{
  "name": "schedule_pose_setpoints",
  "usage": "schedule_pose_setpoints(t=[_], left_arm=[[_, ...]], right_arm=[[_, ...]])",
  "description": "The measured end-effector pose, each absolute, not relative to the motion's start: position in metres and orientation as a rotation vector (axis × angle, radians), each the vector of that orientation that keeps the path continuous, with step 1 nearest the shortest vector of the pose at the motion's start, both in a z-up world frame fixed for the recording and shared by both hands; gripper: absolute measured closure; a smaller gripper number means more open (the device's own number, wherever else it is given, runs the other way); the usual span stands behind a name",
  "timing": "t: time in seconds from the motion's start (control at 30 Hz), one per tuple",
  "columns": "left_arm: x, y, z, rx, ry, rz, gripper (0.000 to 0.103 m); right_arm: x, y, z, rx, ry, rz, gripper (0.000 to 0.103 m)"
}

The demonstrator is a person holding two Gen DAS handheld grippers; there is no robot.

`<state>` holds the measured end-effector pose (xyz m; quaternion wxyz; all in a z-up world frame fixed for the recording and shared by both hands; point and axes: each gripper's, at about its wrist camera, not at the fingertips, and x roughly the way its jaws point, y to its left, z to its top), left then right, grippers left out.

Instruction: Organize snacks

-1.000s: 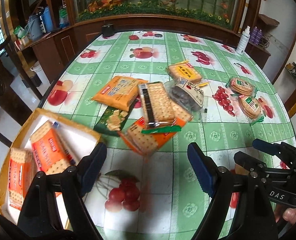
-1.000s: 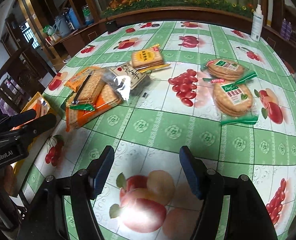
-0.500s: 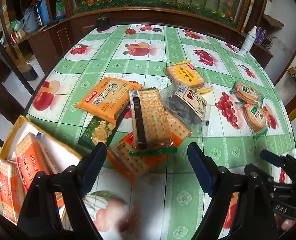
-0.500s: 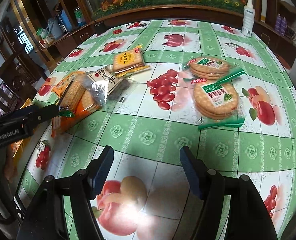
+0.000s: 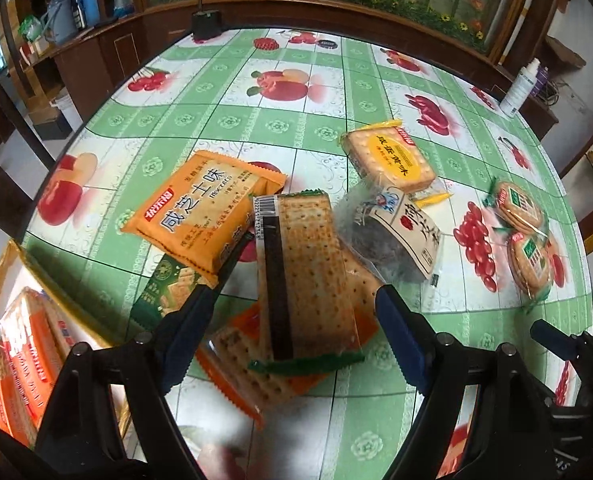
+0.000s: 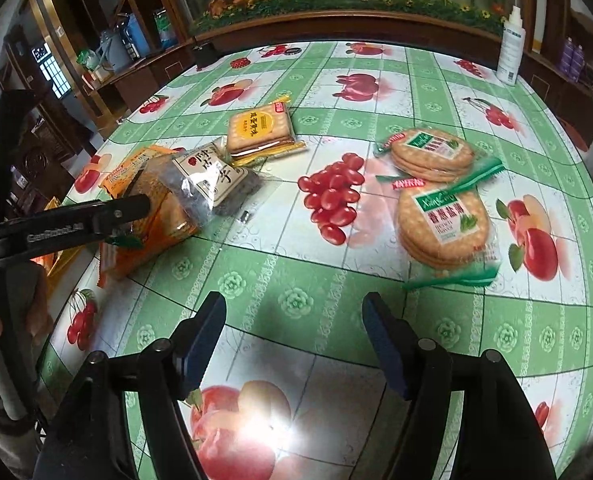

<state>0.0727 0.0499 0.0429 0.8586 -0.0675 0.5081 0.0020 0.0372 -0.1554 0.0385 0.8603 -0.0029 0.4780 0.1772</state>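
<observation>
A pile of snack packs lies on the fruit-print table [image 5: 264,128]. A clear pack of square crackers [image 5: 304,276] lies on an orange cracker pack [image 5: 240,364]. My left gripper [image 5: 292,320] is open, its jaws either side of that clear pack, just above it. Beside it lie an orange biscuit bag [image 5: 204,208], a green pack [image 5: 164,292], a dark plum bag [image 5: 396,236] and a yellow-label pack [image 5: 392,160]. Two round-cracker packs [image 6: 444,224] lie ahead and to the right of my open, empty right gripper [image 6: 294,336].
A yellow-rimmed box [image 5: 0,280] at the table's left edge holds orange cracker packs [image 5: 24,360]. A white spray bottle [image 6: 510,56] stands at the far right edge. A dark cup [image 5: 206,24] stands at the far edge. Wooden cabinets surround the table.
My left gripper has moved forward over the pile, so the clear cracker pack now lies between its jaws. My right gripper has shifted forward and slightly right toward the round crackers.
</observation>
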Motion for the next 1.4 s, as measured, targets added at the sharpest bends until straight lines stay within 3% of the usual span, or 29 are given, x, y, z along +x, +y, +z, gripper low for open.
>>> schedule_pose_setpoints(t=[0.93,1.0,1.07,1.2,1.4], left_arm=[[0.090,0.065,0.027,-0.163,1.088,0.084,0.028],[0.091,0.069,0.027,-0.182,1.090,0.087,0.028],[0.092,0.073,0.026,-0.209,1.097,0.084,0.028],[0.093,0.077,0.027,-0.215,1.094,0.093,0.028],[0.095,0.084,0.027,-0.274,1.091,0.098,0.027]], right_arm=[[0.110,-0.067,0.026,-0.317,0.945,0.657,0.029],[0.114,-0.061,0.025,-0.336,0.934,0.669,0.029],[0.119,-0.058,0.025,-0.358,0.918,0.668,0.022],[0.122,-0.054,0.027,-0.387,0.901,0.671,0.021],[0.137,-0.056,0.018,-0.268,0.961,0.756,0.021]])
